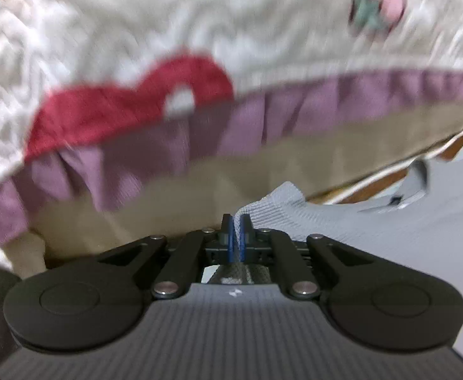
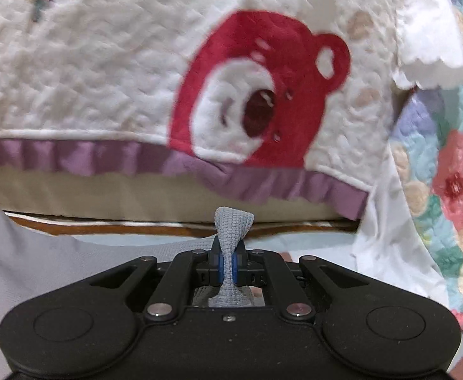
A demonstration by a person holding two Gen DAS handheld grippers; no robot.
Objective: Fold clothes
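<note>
A pale grey knit garment (image 1: 374, 221) hangs in front of a bed's edge. My left gripper (image 1: 237, 237) is shut on a ribbed edge of it, and the cloth spreads away to the right in the left wrist view. In the right wrist view my right gripper (image 2: 228, 261) is shut on another bunched corner of the grey garment (image 2: 233, 221), which sticks up between the blue pads (image 2: 220, 262). More of the grey cloth (image 2: 25, 259) lies at the lower left of that view.
A white quilted bedspread (image 2: 104, 63) with a red bear print (image 2: 256, 95) and a purple ruffle (image 2: 73, 158) fills the space ahead. A floral quilt (image 2: 453, 174) hangs at the right. The bed's wooden rail (image 2: 136, 229) runs below the ruffle.
</note>
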